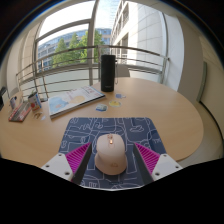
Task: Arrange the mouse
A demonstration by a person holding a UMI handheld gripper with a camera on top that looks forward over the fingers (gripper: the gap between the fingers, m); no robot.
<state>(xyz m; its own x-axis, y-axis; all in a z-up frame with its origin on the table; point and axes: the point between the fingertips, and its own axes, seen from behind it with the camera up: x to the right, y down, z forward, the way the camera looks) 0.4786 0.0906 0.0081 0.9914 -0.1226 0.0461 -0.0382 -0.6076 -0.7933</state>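
Note:
A beige computer mouse [110,153] rests on a dark blue patterned mouse mat [108,131] on a round wooden table [165,110]. My gripper [111,158] is open, with its pink pads [78,157] on either side of the mouse. The mouse stands between the fingers with a gap at each side. Its scroll wheel end points away from me.
A tall black cylinder [107,71] stands at the table's far edge. An open booklet [75,100] lies to the left beyond the mat, and small items [23,105] sit at the far left. A railing and windows lie beyond the table.

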